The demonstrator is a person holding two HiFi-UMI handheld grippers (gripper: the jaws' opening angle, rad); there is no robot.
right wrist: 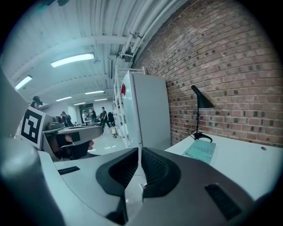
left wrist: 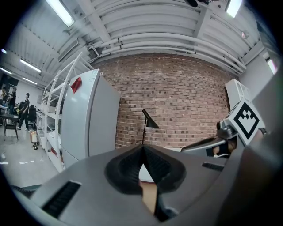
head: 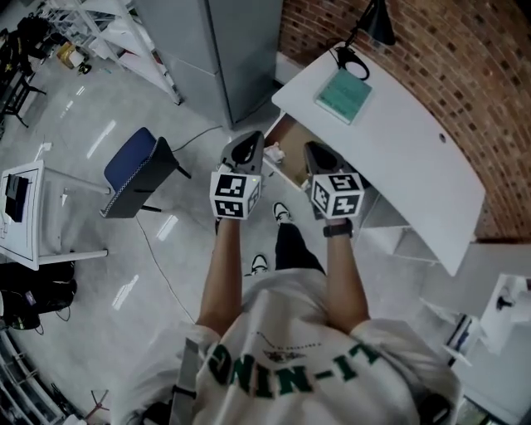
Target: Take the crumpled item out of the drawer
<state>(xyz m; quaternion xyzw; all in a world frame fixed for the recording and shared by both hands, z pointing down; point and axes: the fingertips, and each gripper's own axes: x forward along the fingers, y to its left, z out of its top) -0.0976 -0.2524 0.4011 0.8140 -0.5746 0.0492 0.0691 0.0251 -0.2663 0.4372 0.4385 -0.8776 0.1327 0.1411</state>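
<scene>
A white desk with a curved top point(head: 406, 141) stands against a red brick wall point(head: 465, 50). An open drawer with a brown wooden inside point(head: 292, 133) juts out from the desk's front edge, at the end nearest a tall grey metal cabinet point(head: 236, 50). The small white crumpled item point(head: 275, 153) lies inside the drawer, towards the end farthest from the desk, with neither tool touching it.

The person holds both tools in front of the desk. Seen from the head view, the left gripper point(head: 246, 143) is just beside the crumpled item, on the side away from the desk's middle. Its jaws are pressed together with nothing between them. The right gripper point(head: 319, 151) is over the drawer's other side, nearer the desk's middle. Its jaws are likewise clenched and empty.

On the desk top lies a flat green pad point(head: 344, 95). Beyond it, close to the wall, stands a black desk lamp point(head: 373, 25). A blue office chair point(head: 137, 170) stands well apart from the desk.
</scene>
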